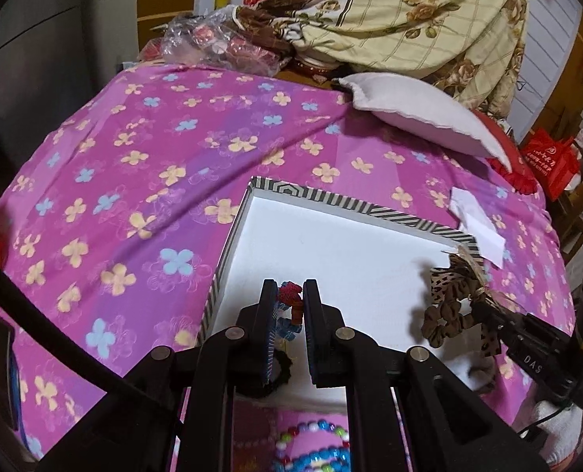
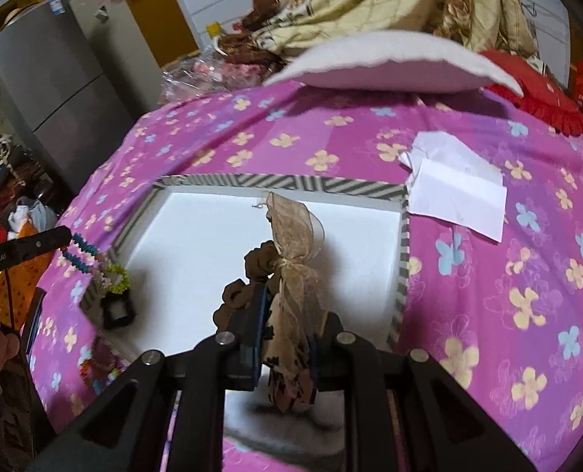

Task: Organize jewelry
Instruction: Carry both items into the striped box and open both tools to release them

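Note:
A white box [image 1: 354, 208] with a striped rim lies on the pink flowered bedspread; it also shows in the right wrist view [image 2: 283, 181]. My left gripper [image 1: 291, 295] is shut on a red and blue beaded piece [image 1: 289, 306] above the box's near left corner. My right gripper [image 2: 287, 314] is shut on a brown leopard-print scrunchie with a gauze ribbon [image 2: 291, 259], held over the box; it also shows in the left wrist view [image 1: 454, 299]. A beaded bracelet [image 1: 315, 448] lies on the bedspread under the left gripper.
A folded white paper [image 2: 456, 188] lies just right of the box. A white pillow [image 1: 421, 114] and a floral quilt [image 1: 409, 11] lie at the back. More beaded pieces [image 2: 114, 279] sit by the box's left corner. A grey fridge [image 2: 55, 90] stands left.

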`<action>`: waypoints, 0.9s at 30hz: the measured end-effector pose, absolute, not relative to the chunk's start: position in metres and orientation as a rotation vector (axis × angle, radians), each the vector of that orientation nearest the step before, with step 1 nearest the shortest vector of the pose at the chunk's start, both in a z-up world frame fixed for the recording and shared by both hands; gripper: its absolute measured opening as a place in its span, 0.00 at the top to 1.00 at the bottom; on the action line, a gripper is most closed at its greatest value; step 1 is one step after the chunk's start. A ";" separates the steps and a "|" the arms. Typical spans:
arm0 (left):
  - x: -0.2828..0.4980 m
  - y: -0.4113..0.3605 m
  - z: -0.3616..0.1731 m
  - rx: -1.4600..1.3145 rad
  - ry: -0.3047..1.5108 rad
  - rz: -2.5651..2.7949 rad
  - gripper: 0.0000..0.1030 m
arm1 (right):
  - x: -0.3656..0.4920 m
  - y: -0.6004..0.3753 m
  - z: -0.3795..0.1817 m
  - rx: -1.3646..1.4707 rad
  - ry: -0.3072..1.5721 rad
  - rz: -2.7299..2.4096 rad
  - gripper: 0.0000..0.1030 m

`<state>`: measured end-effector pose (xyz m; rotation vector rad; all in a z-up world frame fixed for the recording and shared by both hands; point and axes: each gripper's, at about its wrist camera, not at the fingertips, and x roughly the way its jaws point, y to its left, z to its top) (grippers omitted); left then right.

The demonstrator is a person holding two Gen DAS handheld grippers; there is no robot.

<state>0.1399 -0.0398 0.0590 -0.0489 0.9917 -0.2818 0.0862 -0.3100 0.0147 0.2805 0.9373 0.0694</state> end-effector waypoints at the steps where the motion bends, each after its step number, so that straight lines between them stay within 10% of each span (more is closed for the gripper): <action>1: 0.142 -0.040 0.055 -0.047 0.997 -0.277 0.70 | 0.090 -0.314 0.010 0.289 0.949 0.063 0.83; 11: 0.171 -0.033 -0.001 -0.044 1.096 -0.191 0.70 | 0.099 -0.322 -0.023 0.268 1.021 0.008 0.81; 19: 0.167 -0.023 -0.002 -0.106 1.101 -0.205 0.61 | 0.082 -0.322 -0.002 0.268 0.977 -0.011 0.53; 27: 0.130 -0.013 0.026 -0.080 1.041 -0.238 0.52 | 0.037 -0.311 0.036 0.237 0.866 -0.022 0.49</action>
